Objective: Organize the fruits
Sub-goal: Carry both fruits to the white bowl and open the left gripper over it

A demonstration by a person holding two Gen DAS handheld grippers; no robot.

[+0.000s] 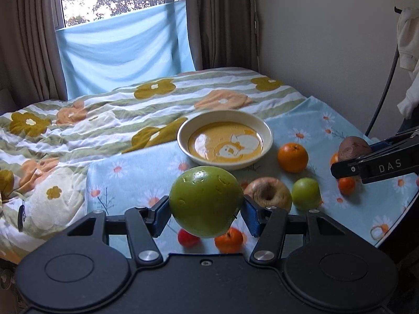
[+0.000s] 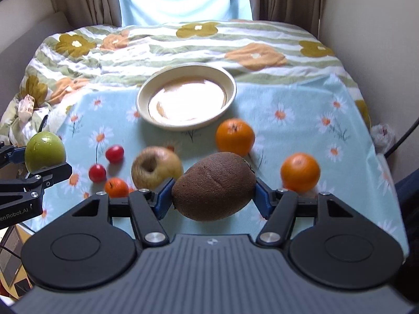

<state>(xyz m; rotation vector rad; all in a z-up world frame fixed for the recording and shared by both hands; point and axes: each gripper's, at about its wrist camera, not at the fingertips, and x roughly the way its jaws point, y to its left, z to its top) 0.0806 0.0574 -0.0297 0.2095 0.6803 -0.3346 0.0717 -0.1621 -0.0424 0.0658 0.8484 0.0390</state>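
Observation:
My left gripper [image 1: 205,209] is shut on a green apple [image 1: 205,201] and holds it above the cloth; the apple also shows in the right wrist view [image 2: 44,150]. My right gripper [image 2: 213,196] is shut on a brown kiwi [image 2: 213,185], also seen at the right of the left wrist view [image 1: 353,147]. A cream bowl [image 1: 267,133] with an orange inside stands beyond both; its rim shows in the right wrist view [image 2: 231,83]. On the blue daisy cloth lie a yellowish apple [image 2: 154,166], two oranges [image 2: 234,136] [image 2: 299,171], a small green fruit [image 1: 306,193], a small tangerine [image 2: 116,187] and red cherry-like fruits [image 2: 114,153].
The cloth [image 2: 301,104] lies over a floral striped quilt [image 2: 157,44] on a bed. A wall [image 1: 327,39] runs along the right; curtains and a window stand behind the bed. A black cable [image 1: 385,91] hangs at the right.

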